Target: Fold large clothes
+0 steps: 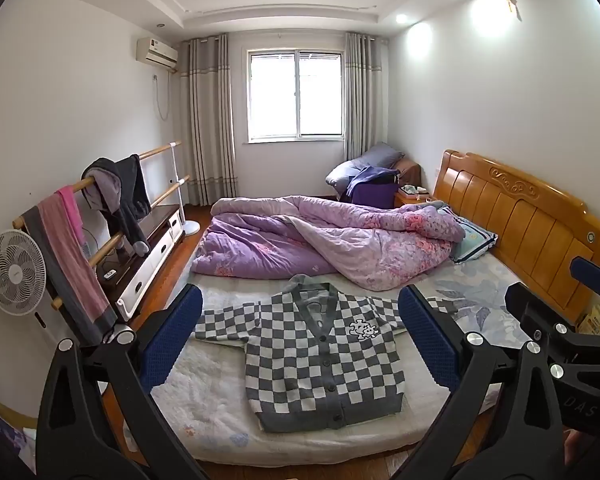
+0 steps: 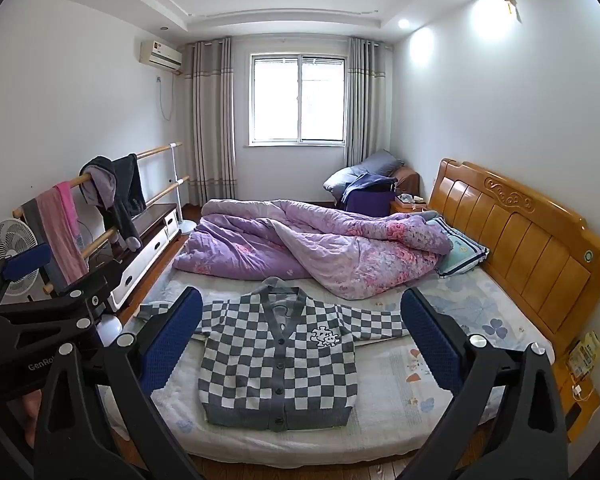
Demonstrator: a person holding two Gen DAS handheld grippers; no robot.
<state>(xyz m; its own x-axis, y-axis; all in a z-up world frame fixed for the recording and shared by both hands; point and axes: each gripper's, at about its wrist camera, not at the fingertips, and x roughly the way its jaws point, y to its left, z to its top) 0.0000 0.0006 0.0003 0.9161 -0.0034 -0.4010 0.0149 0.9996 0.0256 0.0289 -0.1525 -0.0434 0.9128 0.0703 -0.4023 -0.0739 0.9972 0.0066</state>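
So far nothing of the folding looks done, as I judge it: the checkered cardigan [image 1: 324, 356] lies flat and face up on the near part of the bed [image 1: 380, 436], buttoned down the front, both sleeves stretched out to left and right, hem toward me and collar toward the far side. Every fold is left to make: sleeves in, sides over, then the body doubled. Beyond the collar sits a rumpled purple quilt [image 1: 300, 240], close to the far edge of the garment, with a pillow [image 1: 474, 240] by the wooden headboard [image 1: 520, 216] on the right.

Both tools hang in the air at the foot of the bed, well above the knit and touching nothing. My left gripper [image 1: 300, 340] has its jaws spread wide, its blue pads [image 1: 172, 336] framing the cardigan's chest. My right gripper [image 2: 302, 340] is spread just as wide and holds nothing; it sits beside the left one, aimed the same way, level and pointing across the mattress toward the window [image 2: 300, 100].
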